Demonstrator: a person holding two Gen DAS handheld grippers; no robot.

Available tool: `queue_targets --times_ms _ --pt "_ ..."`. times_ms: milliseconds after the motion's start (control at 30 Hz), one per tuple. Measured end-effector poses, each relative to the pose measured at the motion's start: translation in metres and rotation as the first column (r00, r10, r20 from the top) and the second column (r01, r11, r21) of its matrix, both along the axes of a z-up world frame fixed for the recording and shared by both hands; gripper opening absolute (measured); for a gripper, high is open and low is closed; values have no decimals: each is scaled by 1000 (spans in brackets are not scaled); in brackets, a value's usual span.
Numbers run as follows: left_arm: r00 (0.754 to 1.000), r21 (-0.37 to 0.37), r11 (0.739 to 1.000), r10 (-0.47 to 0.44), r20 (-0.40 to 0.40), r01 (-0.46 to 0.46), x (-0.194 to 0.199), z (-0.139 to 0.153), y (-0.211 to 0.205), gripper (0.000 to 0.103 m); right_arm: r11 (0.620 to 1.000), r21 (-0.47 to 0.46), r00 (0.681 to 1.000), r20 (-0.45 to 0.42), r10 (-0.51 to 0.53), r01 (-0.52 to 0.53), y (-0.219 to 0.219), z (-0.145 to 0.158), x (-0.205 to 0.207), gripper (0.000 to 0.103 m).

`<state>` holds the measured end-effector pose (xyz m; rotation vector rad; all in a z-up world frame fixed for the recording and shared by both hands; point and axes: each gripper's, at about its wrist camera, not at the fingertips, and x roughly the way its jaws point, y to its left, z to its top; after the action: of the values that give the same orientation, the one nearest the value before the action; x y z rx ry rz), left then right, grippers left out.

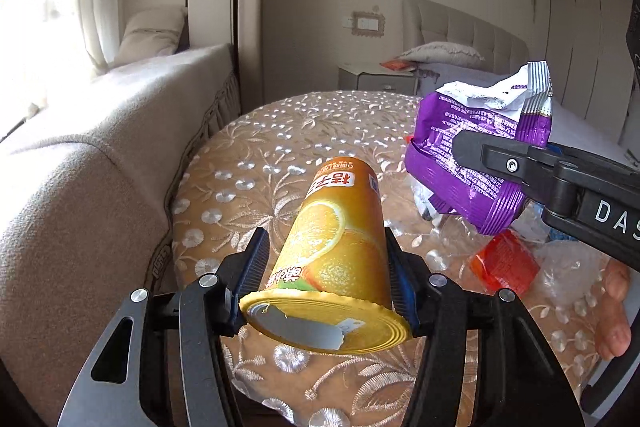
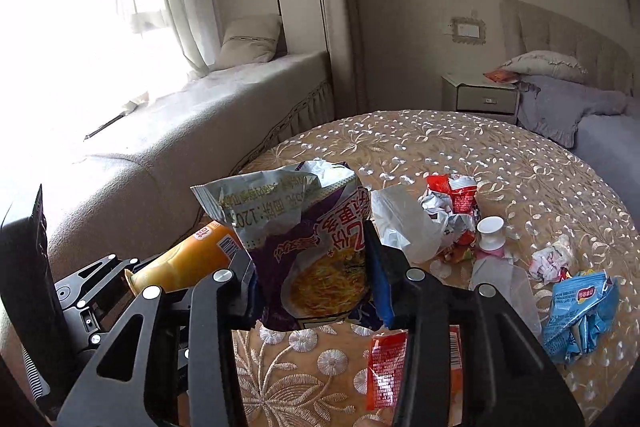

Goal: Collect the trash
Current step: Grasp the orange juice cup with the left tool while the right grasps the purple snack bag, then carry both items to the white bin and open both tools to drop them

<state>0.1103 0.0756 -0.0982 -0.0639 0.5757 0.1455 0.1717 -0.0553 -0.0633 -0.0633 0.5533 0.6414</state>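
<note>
My left gripper (image 1: 328, 267) is shut on an orange juice cup (image 1: 336, 251) with a torn foil lid, held above the round table (image 1: 280, 131). The cup also shows in the right wrist view (image 2: 188, 259). My right gripper (image 2: 314, 267) is shut on a purple noodle wrapper (image 2: 316, 247), held above the table; the wrapper shows in the left wrist view (image 1: 476, 155) too. More trash lies on the table: a red packet (image 2: 386, 367), a blue crisp bag (image 2: 580, 315), a red-and-white wrapper (image 2: 452, 203), a clear plastic bag (image 2: 404, 227) and a small white bottle (image 2: 491, 233).
The table has an embroidered tan cloth (image 2: 460, 147). A cushioned window bench (image 1: 80, 155) runs along its left side. A nightstand (image 2: 480, 99) and a bed (image 2: 592, 119) stand behind. A crumpled paper ball (image 2: 550, 259) lies at the right.
</note>
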Motion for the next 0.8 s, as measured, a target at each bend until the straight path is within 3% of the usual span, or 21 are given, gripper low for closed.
queue_targets --times_ms 267,467,633,800 --pt "992 37 994 -105 71 102 -12 30 -67 55 994 43 989 100 -104 101 -76 27 -38 44" --pt "970 54 974 -225 97 221 -8 38 -135 55 970 67 962 127 -243 236 -150 31 -55 44" --pt "936 84 940 -338 96 331 -4 38 -200 55 927 81 918 132 -374 366 -217 28 -66 44" --pt "880 103 883 -467 83 459 -4 27 -267 55 870 62 860 129 -494 490 -278 10 -79 44"
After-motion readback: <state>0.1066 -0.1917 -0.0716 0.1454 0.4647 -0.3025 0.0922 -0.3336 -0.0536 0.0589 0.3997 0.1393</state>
